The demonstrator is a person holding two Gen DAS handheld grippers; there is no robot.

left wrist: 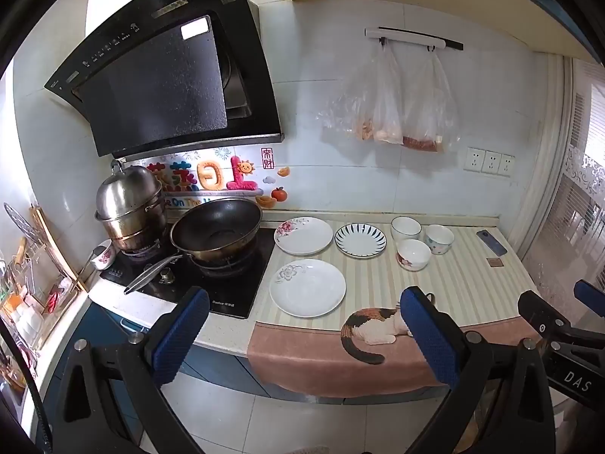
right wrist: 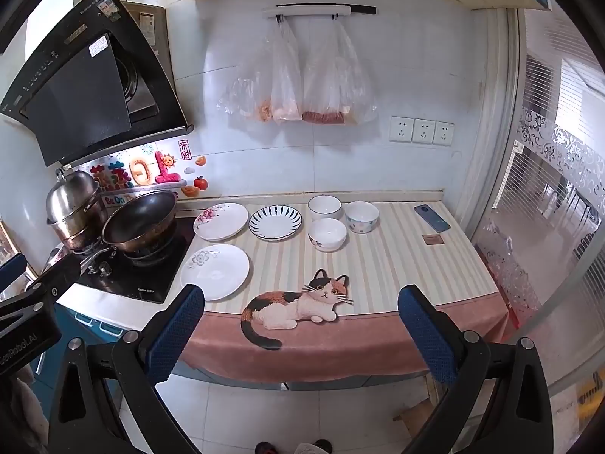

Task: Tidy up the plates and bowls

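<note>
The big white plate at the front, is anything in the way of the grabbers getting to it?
Nothing visible is. The big white plate lies at the front of the striped mat, with only bare mat before it. The left gripper and right gripper are both open and empty.

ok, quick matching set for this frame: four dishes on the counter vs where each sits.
Things:
1. pink-flower plate
2. striped plate
3. grey-flower plate
4. dotted bowl

Places:
A. nearest the phone
B. front, near the counter edge
C. back row, beside the stove
D. between a plate and the bowls

Pairs: 1-C, 2-D, 3-B, 4-A
</note>
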